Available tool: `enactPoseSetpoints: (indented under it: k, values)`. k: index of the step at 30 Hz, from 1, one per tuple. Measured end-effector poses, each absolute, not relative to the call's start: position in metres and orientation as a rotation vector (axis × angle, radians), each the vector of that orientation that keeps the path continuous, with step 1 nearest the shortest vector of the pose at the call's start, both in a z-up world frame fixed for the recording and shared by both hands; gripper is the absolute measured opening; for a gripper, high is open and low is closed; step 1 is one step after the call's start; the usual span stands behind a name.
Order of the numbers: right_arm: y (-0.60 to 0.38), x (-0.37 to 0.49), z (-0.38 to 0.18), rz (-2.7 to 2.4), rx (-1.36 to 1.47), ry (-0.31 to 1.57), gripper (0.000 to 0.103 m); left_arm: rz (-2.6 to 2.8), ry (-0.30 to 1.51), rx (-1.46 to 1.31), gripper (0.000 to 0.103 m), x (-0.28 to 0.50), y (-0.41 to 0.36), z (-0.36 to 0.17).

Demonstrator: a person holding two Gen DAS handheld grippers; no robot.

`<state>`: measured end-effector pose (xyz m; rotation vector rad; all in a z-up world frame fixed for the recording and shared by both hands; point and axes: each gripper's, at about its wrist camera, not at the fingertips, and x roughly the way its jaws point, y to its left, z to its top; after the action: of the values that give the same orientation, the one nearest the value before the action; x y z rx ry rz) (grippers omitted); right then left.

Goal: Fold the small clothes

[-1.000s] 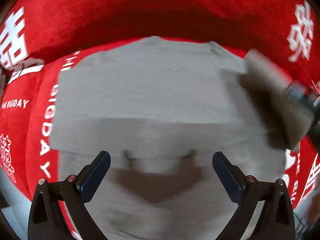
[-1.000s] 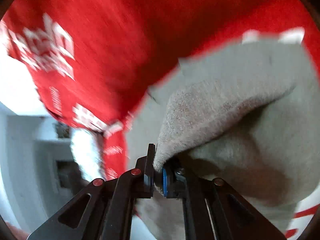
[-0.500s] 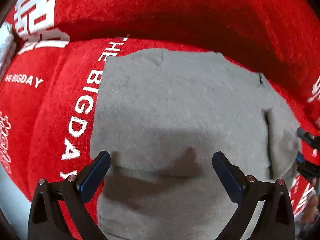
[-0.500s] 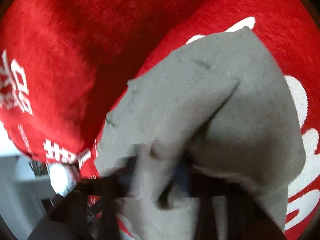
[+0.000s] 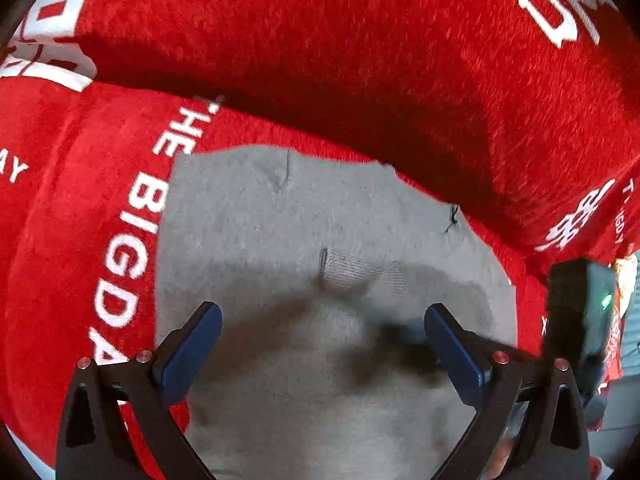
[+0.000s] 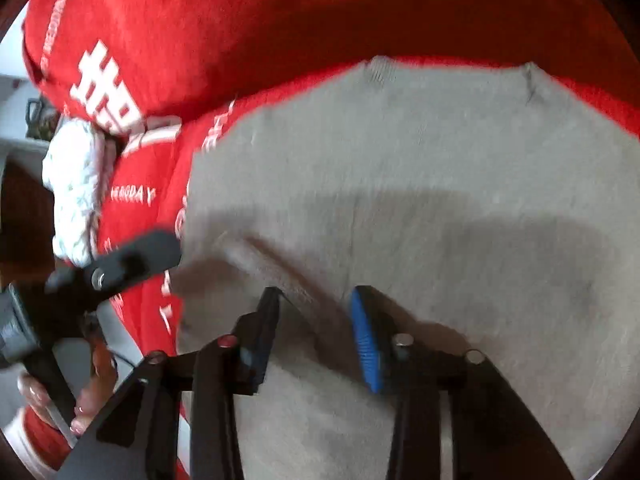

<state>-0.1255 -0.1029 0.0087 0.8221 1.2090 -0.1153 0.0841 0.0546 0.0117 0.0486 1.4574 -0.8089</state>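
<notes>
The right gripper (image 6: 316, 320) has just been opening and is now hanging part open, nothing between its jaws, just above the grey garment (image 6: 420, 184). The left gripper (image 5: 322, 344) is hovering wide open and empty over the same garment (image 5: 280, 240), which is lying flat beneath both tools on the red cover (image 5: 320, 40), white lettering showing beside it.

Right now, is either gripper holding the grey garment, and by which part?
Nothing is held. The left gripper stands open above the grey garment. The right gripper has just been opening, with nothing pinched between its jaws.
</notes>
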Motion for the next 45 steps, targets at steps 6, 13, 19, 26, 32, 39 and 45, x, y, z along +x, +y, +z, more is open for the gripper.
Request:
enactPoseSetpoints:
  k: [6, 13, 19, 26, 32, 39, 45]
  values:
    - [-0.133, -0.203, 0.017, -0.222, 1.043, 1.130, 0.051, -0.838, 1.521, 0.094, 0.102, 0.064, 0.040, -0.010]
    - [-0.193, -0.343, 0.004, -0.540, 1.418, 0.952, 0.051, -0.856, 1.578, 0.135, 0.102, 0.042, 0.014, -0.020]
    - [-0.225, -0.397, -0.012, -0.667, 1.677, 0.673, 0.020, -0.834, 1.599, 0.127, 0.008, 0.042, 0.002, -0.022]
    - [-0.251, -0.377, 0.011, -0.612, 1.417, 0.795, 0.006, -0.887, 1.516, 0.128, 0.008, 0.033, 0.019, 0.005]
    - [-0.248, -0.378, -0.012, -0.597, 1.376, 0.863, 0.006, -0.825, 1.526, 0.240, 0.008, 0.021, 0.029, -0.014]
    - [-0.240, -0.379, 0.003, -0.588, 1.326, 0.973, 0.021, -0.657, 1.410, 0.360, 0.052, 0.034, 0.059, 0.005]
    - [-0.248, -0.383, 0.045, -0.574, 1.171, 0.932, 0.049, -0.657, 1.357, 0.371, 0.052, 0.038, 0.061, 0.030]
